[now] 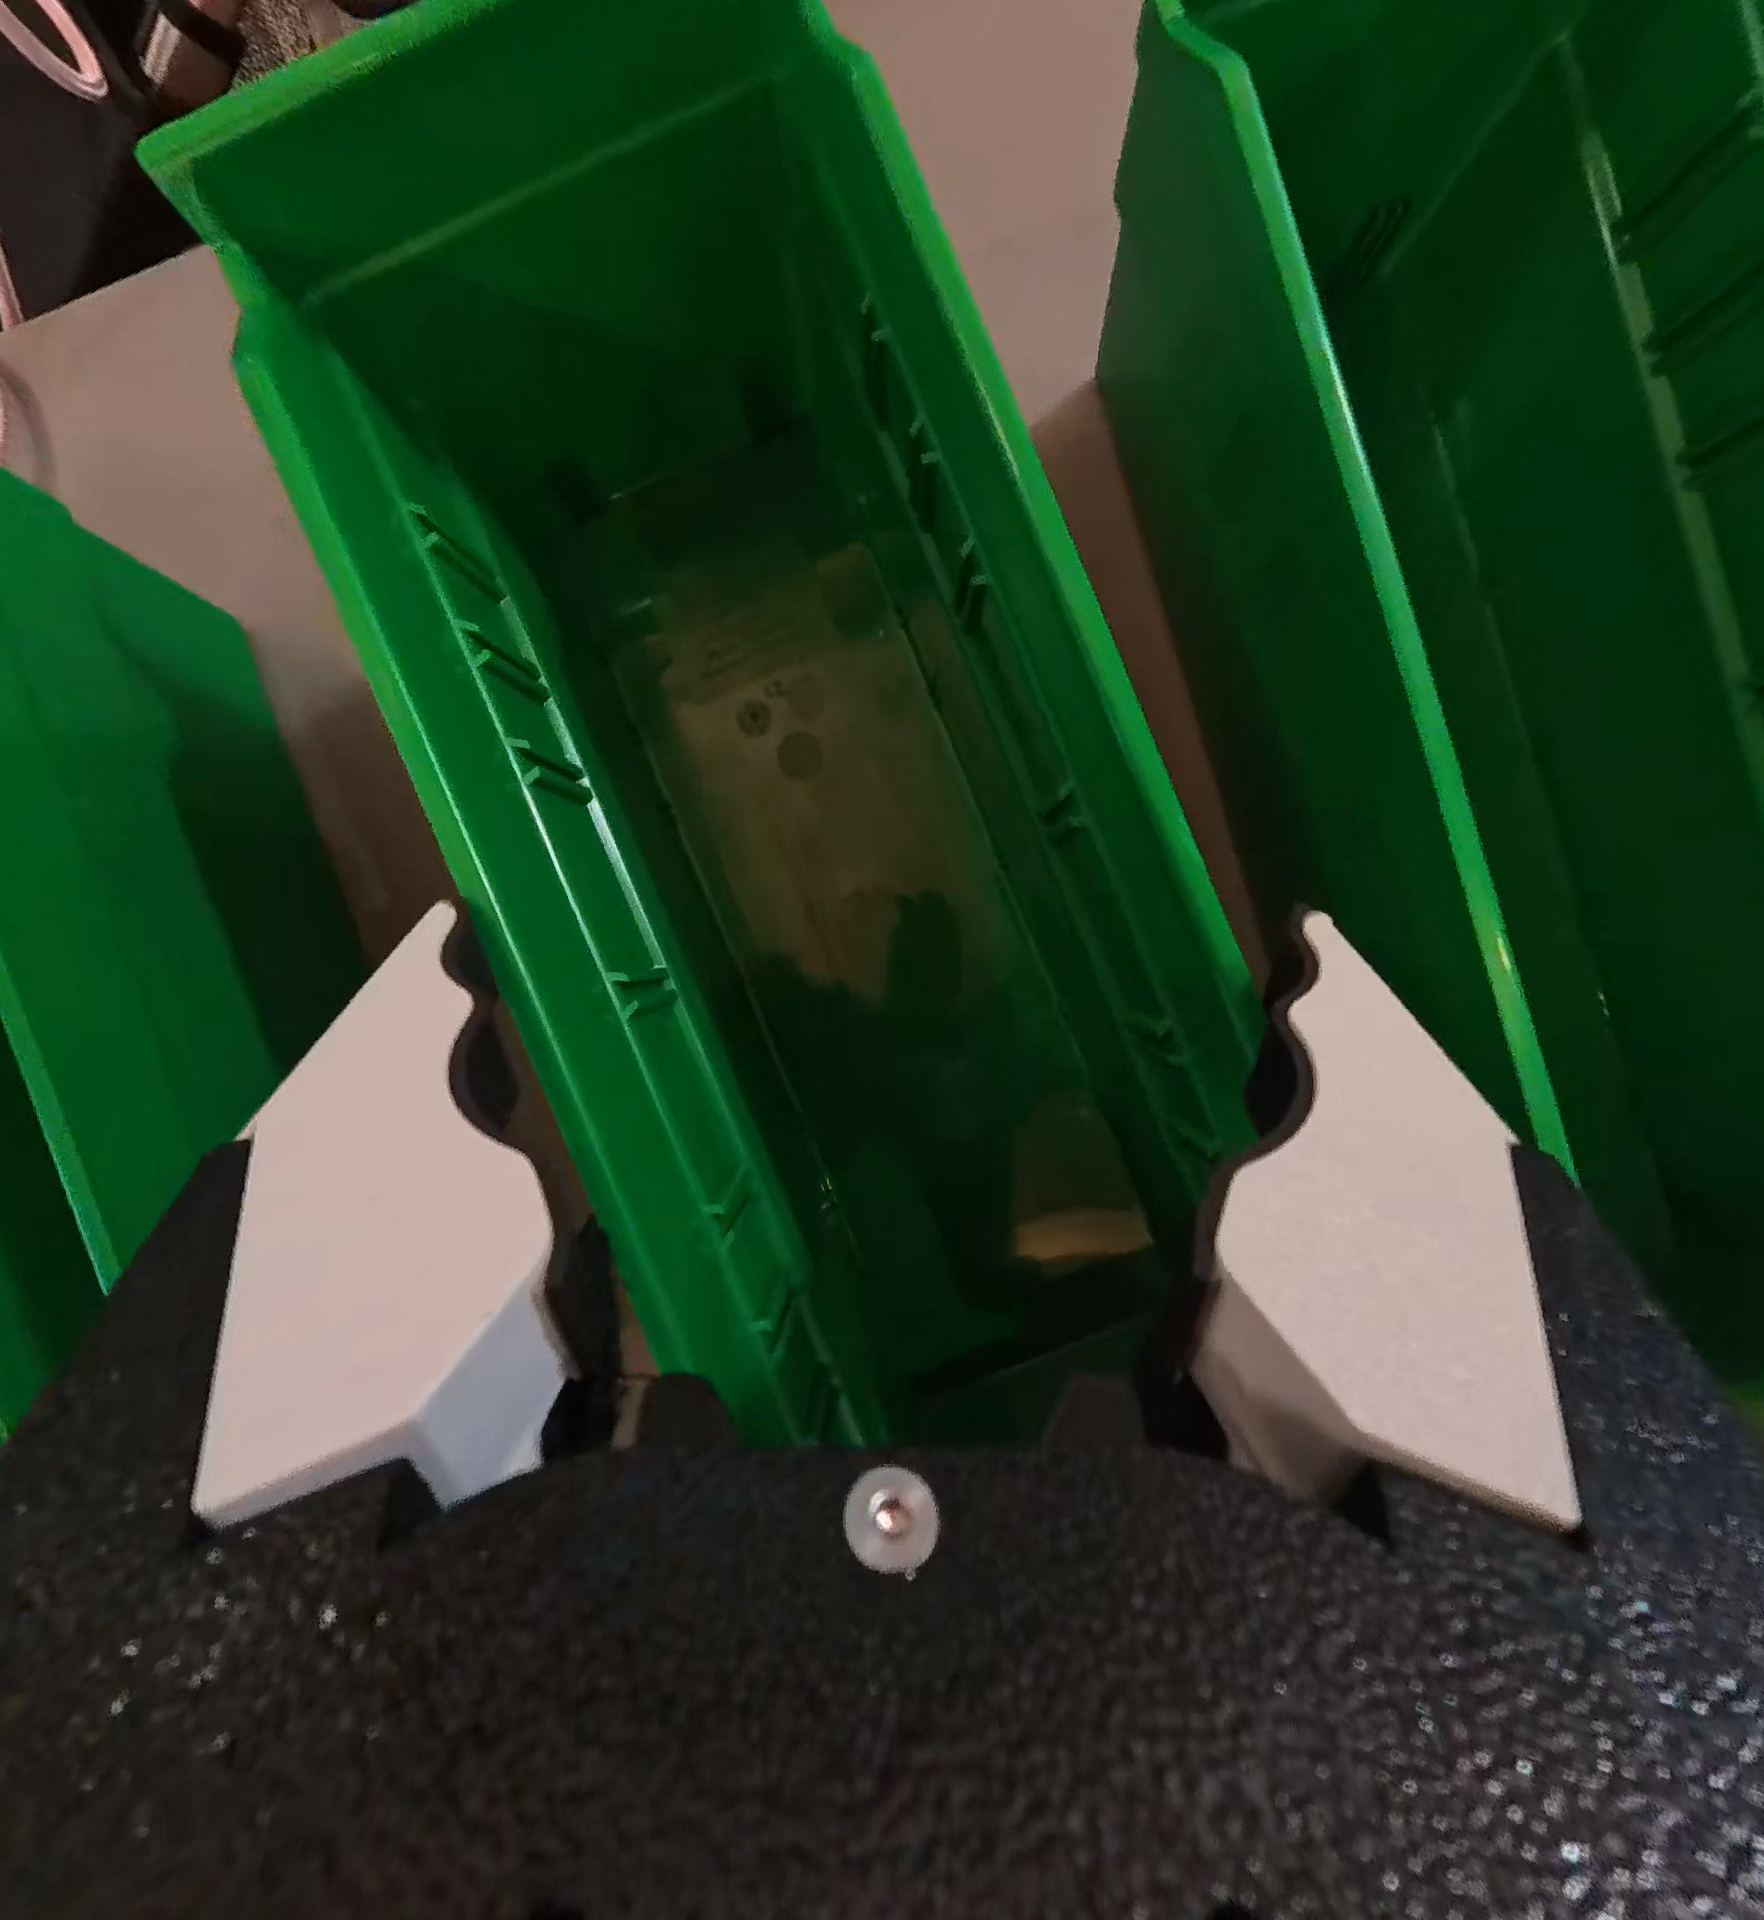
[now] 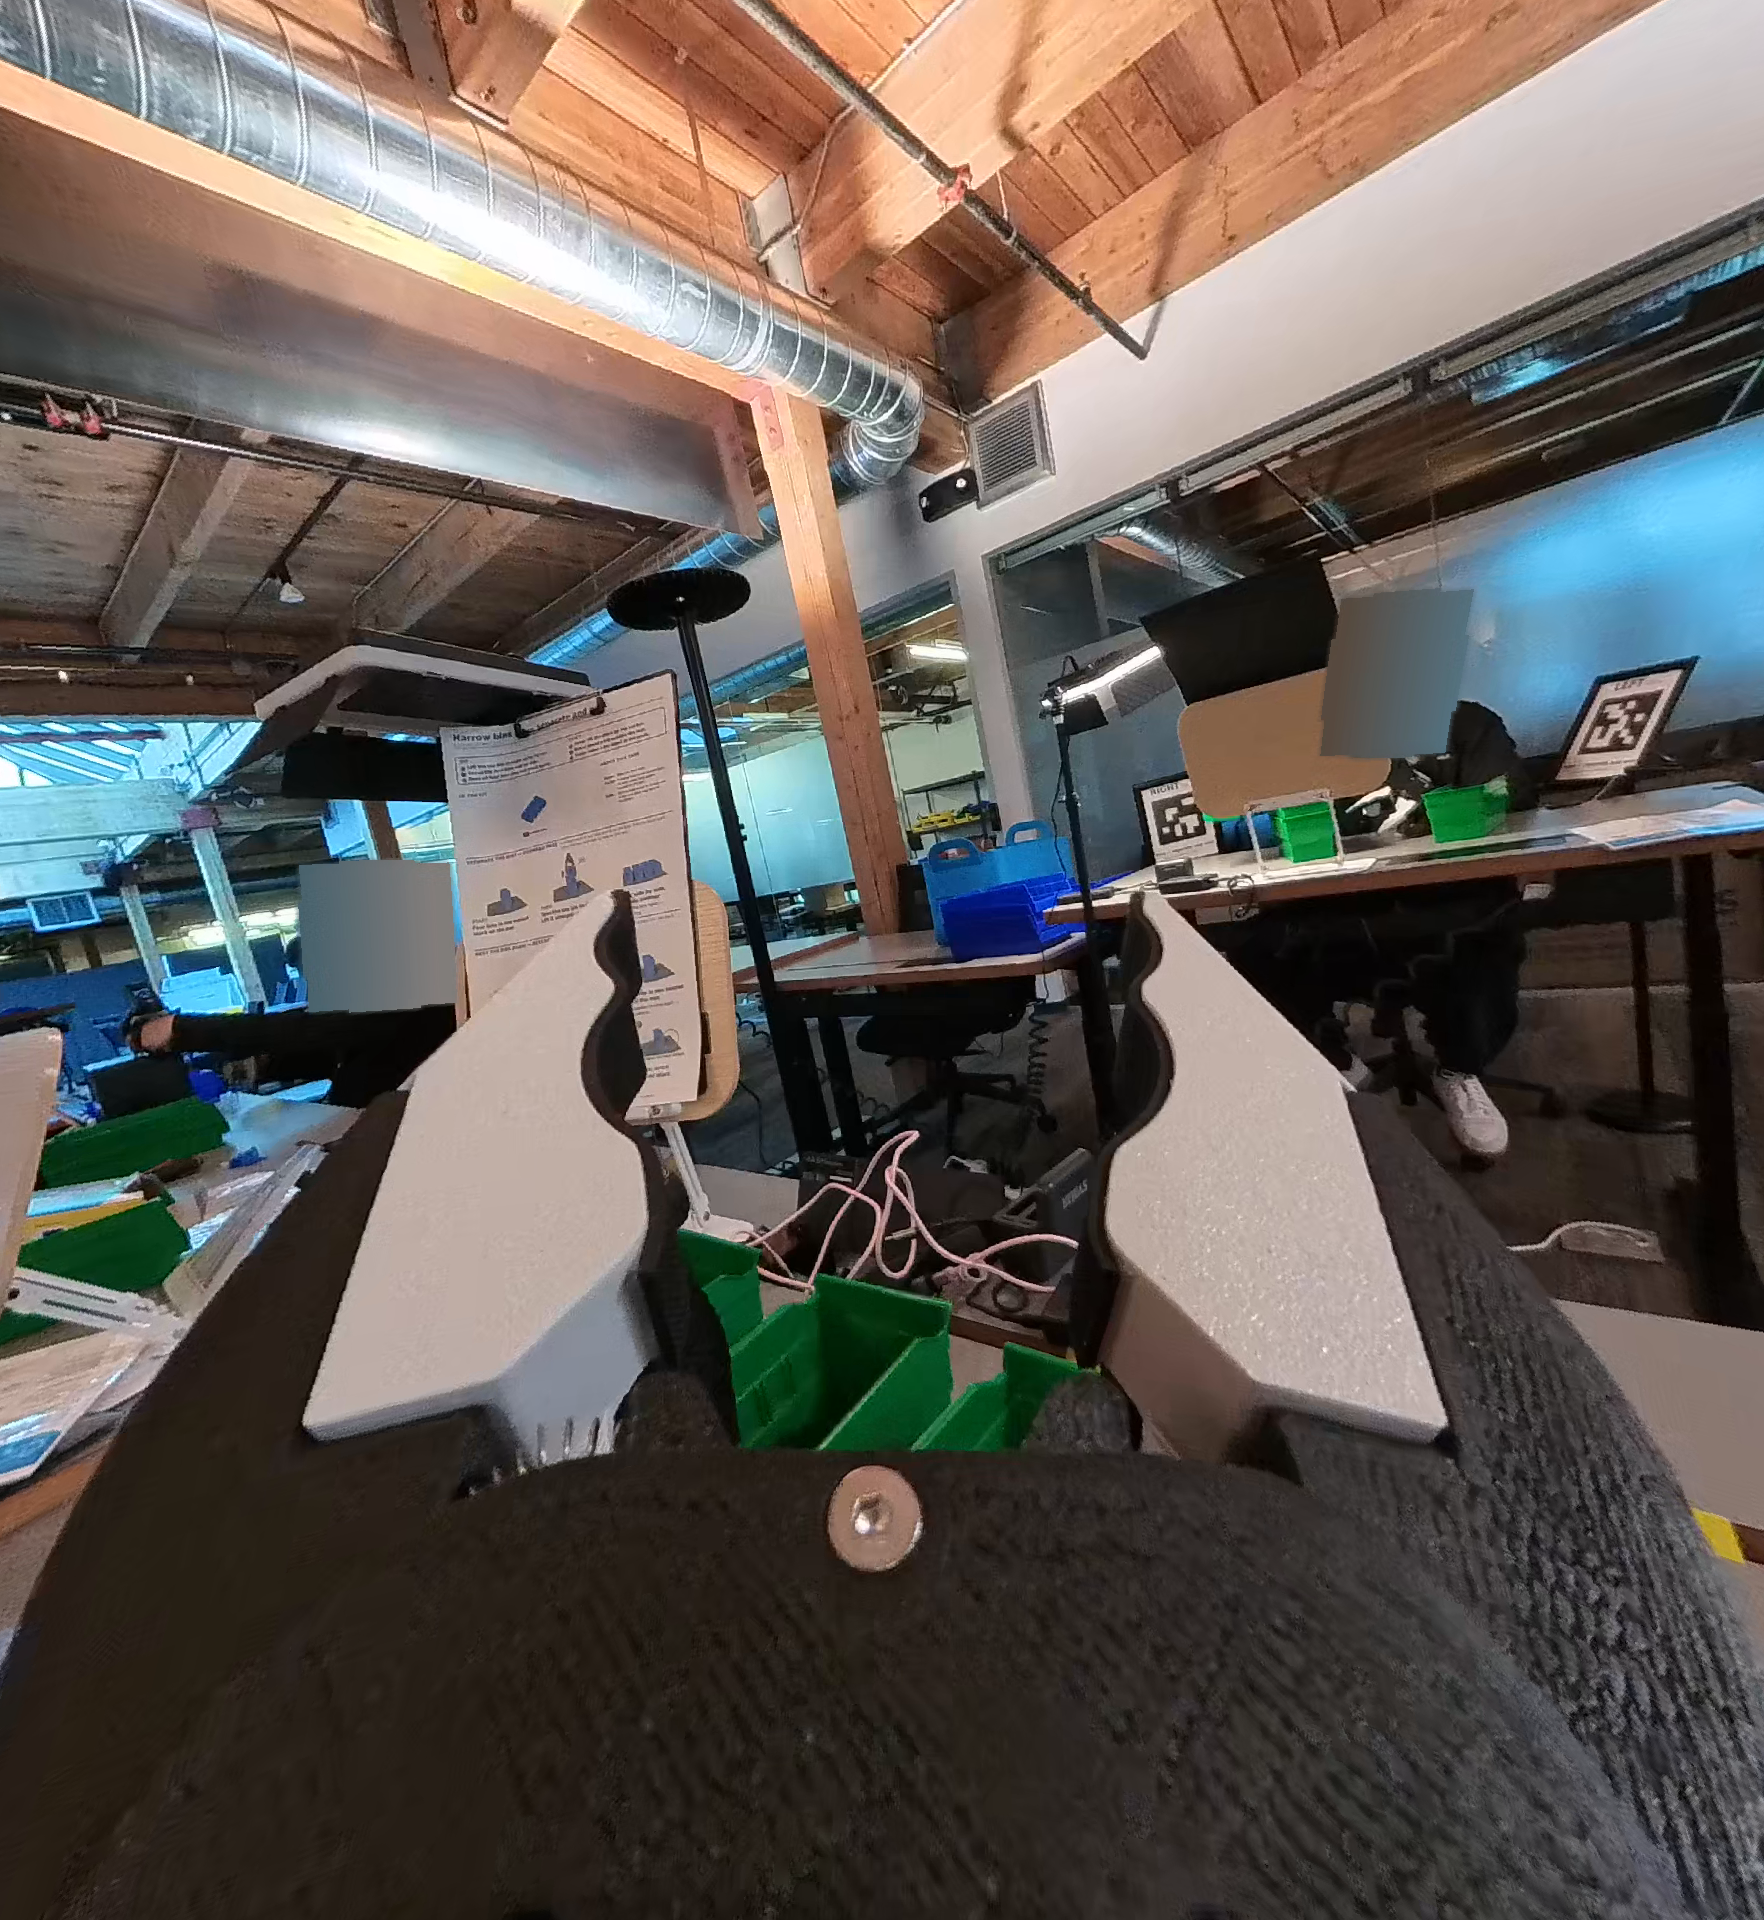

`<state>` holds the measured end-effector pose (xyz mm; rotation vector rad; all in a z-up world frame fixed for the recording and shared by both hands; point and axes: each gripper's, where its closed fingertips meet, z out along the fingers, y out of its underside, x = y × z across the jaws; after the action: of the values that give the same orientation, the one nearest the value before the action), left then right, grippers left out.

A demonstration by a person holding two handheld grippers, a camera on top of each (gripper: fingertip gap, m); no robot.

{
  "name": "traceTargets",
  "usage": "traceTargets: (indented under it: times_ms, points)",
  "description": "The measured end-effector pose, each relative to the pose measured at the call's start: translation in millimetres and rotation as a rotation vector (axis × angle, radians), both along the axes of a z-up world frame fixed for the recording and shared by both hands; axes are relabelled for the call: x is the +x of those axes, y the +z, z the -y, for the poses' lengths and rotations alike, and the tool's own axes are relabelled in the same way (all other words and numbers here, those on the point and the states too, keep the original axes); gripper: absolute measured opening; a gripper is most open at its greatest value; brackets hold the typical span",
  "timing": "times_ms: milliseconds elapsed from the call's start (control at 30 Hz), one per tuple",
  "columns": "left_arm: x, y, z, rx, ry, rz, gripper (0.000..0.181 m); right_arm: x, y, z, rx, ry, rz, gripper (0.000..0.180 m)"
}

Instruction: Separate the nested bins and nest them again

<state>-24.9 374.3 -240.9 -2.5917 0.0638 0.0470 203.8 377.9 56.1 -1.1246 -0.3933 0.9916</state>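
We have the left gripper (image 1: 873, 1049) down over the middle green bin (image 1: 649, 520), which fills the centre of the left wrist view, and its fingers (image 1: 379, 1174) stand wide on either side of the long walls, so the tongs are open and not yet biting. Two more green bins flank it: the right bin (image 1: 1543, 623) along the right edge of the frame and the left bin (image 1: 78, 831) at the lower left, each apart from the middle one with grey table (image 1: 1013, 187) showing between. So the bins look separated, and we judge the step in hand is taking hold of the middle one to nest it again. To do that well we'd centre the bin between the fingers, close squarely on both side walls rather than on one rim, and lift level so it drops straight into its neighbour without catching on the ribs inside. The right gripper (image 2: 878, 1018), up in the middle of the right wrist view, points at the ceiling and room with its fingers spread on nothing; open and idle. Below it, at lower centre, we glimpse green bins (image 2: 836, 1371) past the gripper body. Hard to make out: the near end of the middle bin is hidden under the gripper body, the outer bins are cut off by the frame, and the pale label on the bin floor (image 1: 805, 748) is murky.
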Motion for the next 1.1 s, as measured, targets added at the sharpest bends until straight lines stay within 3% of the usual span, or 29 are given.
traceTargets:
  times_ms: [567, 867, 1100]
  points:
    - [-18, 20, 7, 0.130, -0.095, 0.026, 0.110, -2, 1, 3, -0.005, 0.034, -0.011, 0.091]
    - [-22, 116, 17, 0.360, -0.093, 0.060, 0.111, 9, -3, -5, -0.032, 0.005, -0.030, 0.091]
    - [-80, 182, 39, 0.410, -0.016, -0.050, 0.112, 23, -1, -8, -0.039, -0.021, -0.068, 0.091]
